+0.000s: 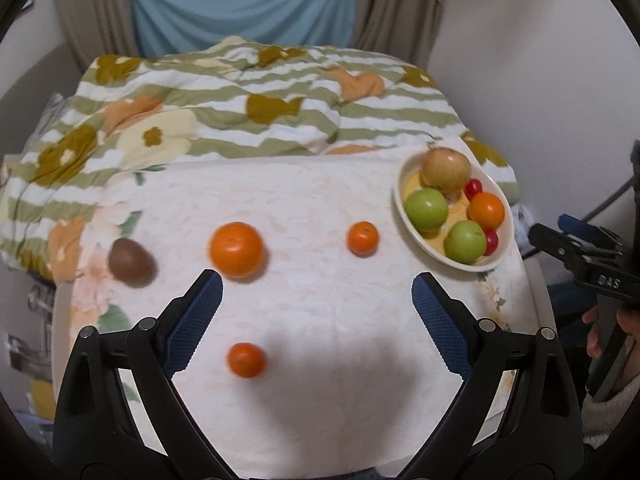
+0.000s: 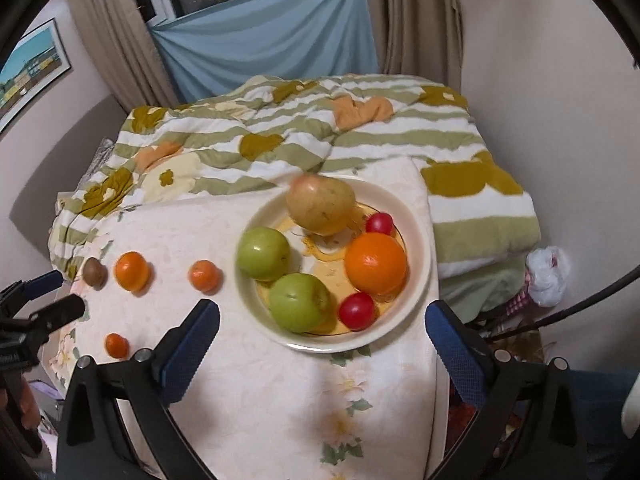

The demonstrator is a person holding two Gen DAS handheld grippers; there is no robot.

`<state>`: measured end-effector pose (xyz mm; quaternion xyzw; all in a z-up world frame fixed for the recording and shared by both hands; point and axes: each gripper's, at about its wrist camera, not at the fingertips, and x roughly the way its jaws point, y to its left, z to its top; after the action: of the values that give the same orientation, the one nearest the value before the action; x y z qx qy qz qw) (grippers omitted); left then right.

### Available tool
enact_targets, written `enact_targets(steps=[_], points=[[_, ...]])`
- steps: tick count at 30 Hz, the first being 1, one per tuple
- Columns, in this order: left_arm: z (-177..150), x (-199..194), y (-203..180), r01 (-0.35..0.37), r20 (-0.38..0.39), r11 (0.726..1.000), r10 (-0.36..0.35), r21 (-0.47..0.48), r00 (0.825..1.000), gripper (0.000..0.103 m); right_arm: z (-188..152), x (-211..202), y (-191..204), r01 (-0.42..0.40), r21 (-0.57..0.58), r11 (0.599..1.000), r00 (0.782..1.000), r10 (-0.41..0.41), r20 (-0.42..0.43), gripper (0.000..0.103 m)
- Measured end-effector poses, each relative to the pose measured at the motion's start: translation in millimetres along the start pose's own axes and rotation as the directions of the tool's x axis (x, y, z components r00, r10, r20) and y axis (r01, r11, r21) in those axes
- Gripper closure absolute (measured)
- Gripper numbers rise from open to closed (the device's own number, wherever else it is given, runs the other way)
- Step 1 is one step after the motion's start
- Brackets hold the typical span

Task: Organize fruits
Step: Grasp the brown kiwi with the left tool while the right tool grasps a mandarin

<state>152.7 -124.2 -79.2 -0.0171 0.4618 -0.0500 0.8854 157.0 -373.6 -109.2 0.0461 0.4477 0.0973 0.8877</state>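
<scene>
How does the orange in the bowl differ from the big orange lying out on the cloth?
The orange in the bowl sits among other fruit, with a red tomato right beside it; the big orange on the cloth lies alone, near a brown kiwi. Both are round and bright orange.

Dim indoor light; soft shadows beside the plate (image 2: 420, 248); fruit slightly blurred; fisheye bending and dark corners.

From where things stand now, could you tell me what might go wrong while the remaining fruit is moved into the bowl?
1. The bowl already holds six fruits; a large orange dropped in could knock a cherry tomato out.
2. The bowl sits near the table's right edge, so a nudge might tip it off.
3. The loose round kiwi could roll off the cloth.
</scene>
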Motion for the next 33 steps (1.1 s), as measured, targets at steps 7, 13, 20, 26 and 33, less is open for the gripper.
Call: enact_targets(steps=[7,13,20,26,33], points=[[4,-32,56,-0.014,0.070,1.000,0.015,-0.021,0.997,0.000,4,-25,53,-0.002,-0.045,0.999,1.000,0.004,0.026,0.000],[8,-45,111,0.003,0.086,1.000,-0.003,0.005,0.996,0.000,-1,-38,101,0.058,0.010,0.998,0.996,-0.059,0.067,0.000],[12,-42,171,0.034,0.077,0.998,-0.038,0.059,0.996,0.000,-16,-31,155,0.171,0.097,0.980,0.983,-0.176,0.043,0.000],[12,-20,215,0.092,0.017,0.989,-0.095,0.117,0.995,0.000,-38,-11,195,0.209,0.191,0.959,0.977,-0.213,0.003,0.000],[12,14,242,0.139,-0.051,0.969,-0.131,0.204,0.990,0.000,-67,16,224,0.228,0.323,0.918,0.973,-0.223,-0.055,0.000]])
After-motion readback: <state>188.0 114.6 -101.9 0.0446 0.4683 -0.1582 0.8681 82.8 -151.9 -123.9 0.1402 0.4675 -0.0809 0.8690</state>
